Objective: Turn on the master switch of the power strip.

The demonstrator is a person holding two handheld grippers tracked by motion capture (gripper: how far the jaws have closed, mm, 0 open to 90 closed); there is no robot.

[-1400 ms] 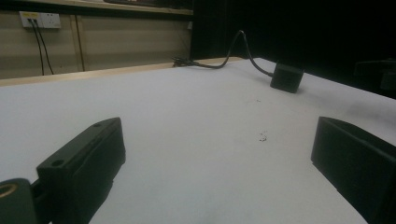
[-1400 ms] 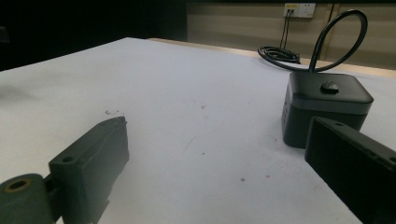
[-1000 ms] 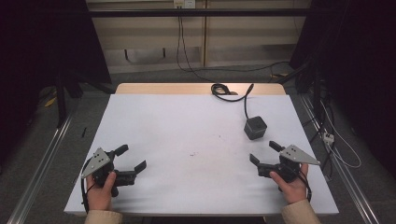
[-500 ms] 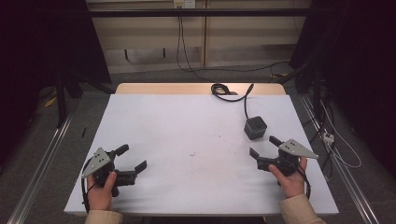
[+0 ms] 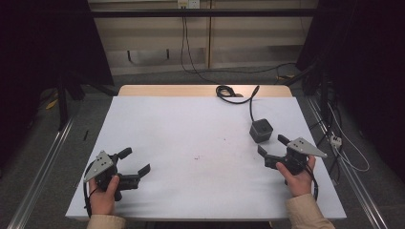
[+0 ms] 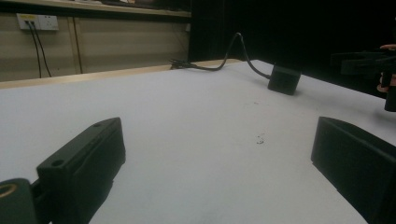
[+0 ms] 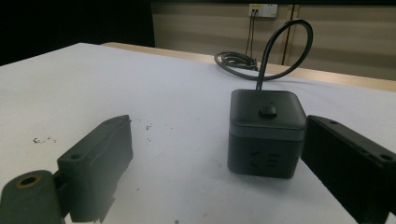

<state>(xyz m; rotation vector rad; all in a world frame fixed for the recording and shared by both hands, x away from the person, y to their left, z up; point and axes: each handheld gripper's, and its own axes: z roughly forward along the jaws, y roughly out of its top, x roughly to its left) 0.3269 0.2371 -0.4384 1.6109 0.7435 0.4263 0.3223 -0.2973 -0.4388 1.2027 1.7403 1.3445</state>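
Advanced right claw (image 5: 273,149) sits just behind black cube (image 5: 261,130).

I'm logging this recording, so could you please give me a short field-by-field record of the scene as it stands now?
surface: white table with a wooden far edge
object: black cube, upright, right half of the table
cube top: small button
cable: black cable runs from the cube to a coil at the far edge
right gripper: open, just short of the cube, jaws toward it
left gripper: open, holds nothing, near left
marks: small dark specks mid-table
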